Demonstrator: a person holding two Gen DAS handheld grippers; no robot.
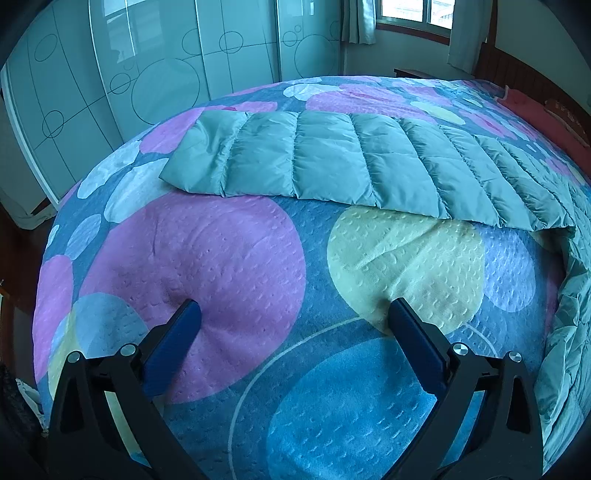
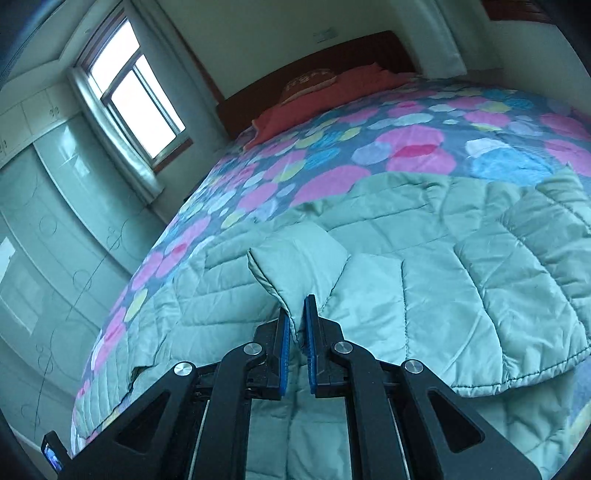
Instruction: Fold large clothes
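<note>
Left wrist view: left gripper (image 1: 291,314) spread wide, nothing between its fingers, tips on the bedspread (image 1: 229,258); quilted coat (image 1: 332,162) lies ahead. Right wrist view: right gripper (image 2: 297,314) pinches a coat fold; headboard (image 2: 314,62) beyond.

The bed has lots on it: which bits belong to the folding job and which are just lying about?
Job:
- green quilted coat
- right claw, shut on a coat corner
- left claw, open, over the bedspread

Lying about:
- spotted bedspread
- red pillow
- curtains
- wardrobe
</note>
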